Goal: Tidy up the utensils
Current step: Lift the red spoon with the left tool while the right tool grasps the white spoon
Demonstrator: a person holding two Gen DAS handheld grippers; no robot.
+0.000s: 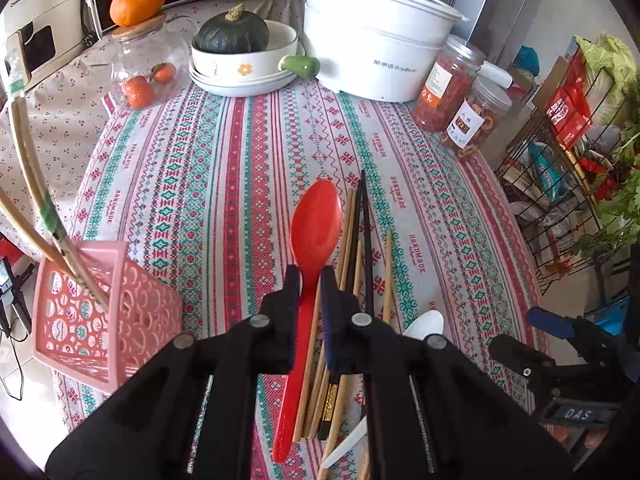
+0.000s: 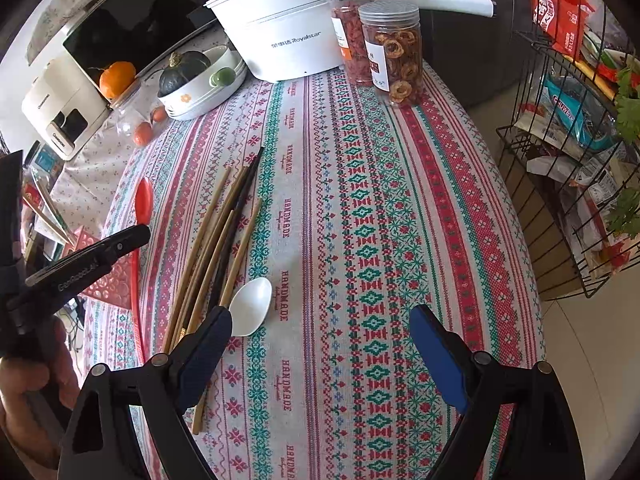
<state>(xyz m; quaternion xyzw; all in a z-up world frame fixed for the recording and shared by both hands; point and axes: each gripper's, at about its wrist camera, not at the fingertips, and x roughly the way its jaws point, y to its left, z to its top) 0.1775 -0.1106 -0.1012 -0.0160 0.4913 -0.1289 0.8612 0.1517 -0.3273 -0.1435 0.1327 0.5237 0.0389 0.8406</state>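
Your left gripper (image 1: 310,276) sits nearest the lens, its two fingers pressed onto the neck of the red spoon (image 1: 316,224), just under the bowl, with the long handle trailing back beneath the linkage. Whether the spoon is lifted clear of the tablecloth (image 1: 224,184) or merely pinched where it lies, you cannot tell from here. Just right of the spoon lies the loose bundle of chopsticks (image 1: 352,248), pale bamboo and black ones mixed, some touching the spoon's edge; if you swing the handle sideways it will likely rake them and scatter the pile. Right of the spoon and nearer you, the white spoon (image 2: 250,306) lies next to the chopstick ends, with your right gripper (image 2: 320,332) spread wide and holding nothing, one finger close beside that white bowl. The pink basket (image 1: 104,312) stands left of the spoon near the table's left edge, already holding a few chopsticks (image 1: 36,184) that lean outward; a careless drop against its rim could tip it or push it off. Open cloth stretches beyond the spoon's bowl, so you have room to lift forward. Far beyond the spoon stand the white cooker (image 1: 376,36), jars and pumpkin dish.
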